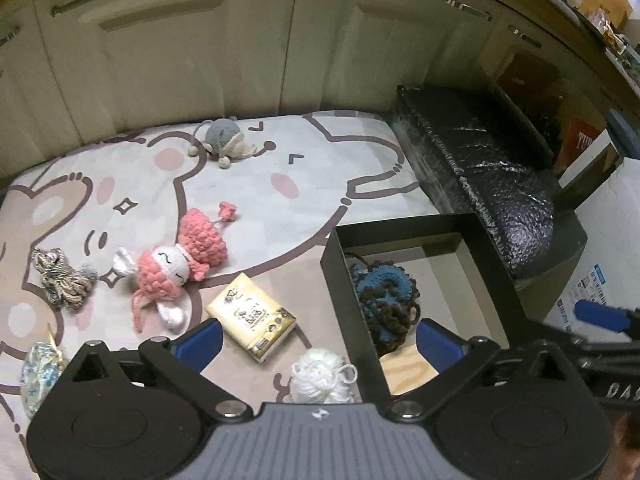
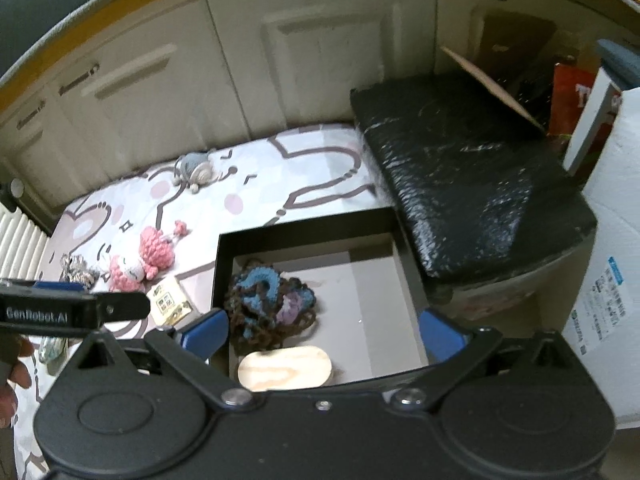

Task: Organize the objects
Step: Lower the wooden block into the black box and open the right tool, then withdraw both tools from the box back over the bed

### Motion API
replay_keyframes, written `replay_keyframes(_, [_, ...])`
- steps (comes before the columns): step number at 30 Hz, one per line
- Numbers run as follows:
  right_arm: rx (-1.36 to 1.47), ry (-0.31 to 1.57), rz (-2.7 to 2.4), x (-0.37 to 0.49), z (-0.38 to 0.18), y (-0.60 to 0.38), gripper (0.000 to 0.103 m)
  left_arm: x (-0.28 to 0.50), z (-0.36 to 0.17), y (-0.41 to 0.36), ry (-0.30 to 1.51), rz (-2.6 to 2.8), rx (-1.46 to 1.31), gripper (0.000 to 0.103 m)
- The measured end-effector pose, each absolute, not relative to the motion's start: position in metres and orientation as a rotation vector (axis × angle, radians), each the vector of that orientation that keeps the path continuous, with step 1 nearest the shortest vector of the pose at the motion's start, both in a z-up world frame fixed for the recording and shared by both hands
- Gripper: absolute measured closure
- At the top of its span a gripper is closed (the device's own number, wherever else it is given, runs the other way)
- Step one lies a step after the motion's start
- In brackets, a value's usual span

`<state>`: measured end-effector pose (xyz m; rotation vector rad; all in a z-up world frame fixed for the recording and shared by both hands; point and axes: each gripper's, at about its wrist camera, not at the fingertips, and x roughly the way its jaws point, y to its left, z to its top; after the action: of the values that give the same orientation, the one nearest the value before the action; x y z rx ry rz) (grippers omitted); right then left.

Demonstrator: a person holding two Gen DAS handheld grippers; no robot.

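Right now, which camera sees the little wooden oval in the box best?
The right wrist view. There the wooden oval shows nearly whole, lying in the black box beside the blue-brown yarn bundle. The left wrist view shows only a corner of it, behind the box wall and the left gripper.

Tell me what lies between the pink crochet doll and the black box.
A yellow tissue pack lies on the cartoon-print sheet between the pink crochet doll and the black box; the left wrist view shows it best.
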<state>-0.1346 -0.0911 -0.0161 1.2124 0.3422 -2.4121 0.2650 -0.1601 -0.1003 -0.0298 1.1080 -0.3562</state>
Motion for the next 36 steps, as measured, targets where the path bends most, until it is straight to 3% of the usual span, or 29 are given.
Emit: replay_keyframes(36, [1.035,0.356,-2.655,-0.107,0.006,-0.076,0.0,0.244,-0.07,-0.14,0.979,-0.363,0.062,0.0])
